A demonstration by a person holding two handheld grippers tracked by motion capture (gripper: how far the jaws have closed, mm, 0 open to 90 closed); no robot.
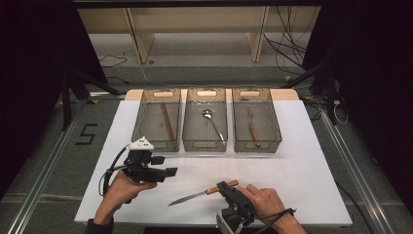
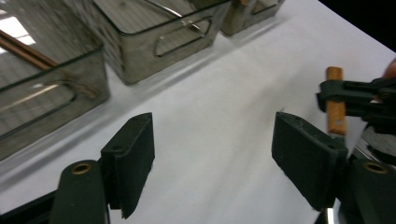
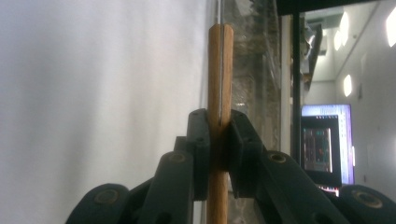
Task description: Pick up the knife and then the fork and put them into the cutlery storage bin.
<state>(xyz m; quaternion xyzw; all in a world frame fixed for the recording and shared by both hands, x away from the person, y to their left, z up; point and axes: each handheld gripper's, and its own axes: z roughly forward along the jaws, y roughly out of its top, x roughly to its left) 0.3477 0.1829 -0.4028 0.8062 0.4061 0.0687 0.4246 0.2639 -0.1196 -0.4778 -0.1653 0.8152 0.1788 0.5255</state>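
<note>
The knife's (image 1: 202, 194) wooden handle sits clamped inside the right claw (image 1: 224, 186).

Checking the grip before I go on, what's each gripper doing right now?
Left gripper: open, nothing between its jaws.
Right gripper: closed on the wooden handle of the knife.

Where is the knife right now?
In the high view, the knife is at the table's near edge, right of centre, its wooden handle clamped in the right gripper.
</note>
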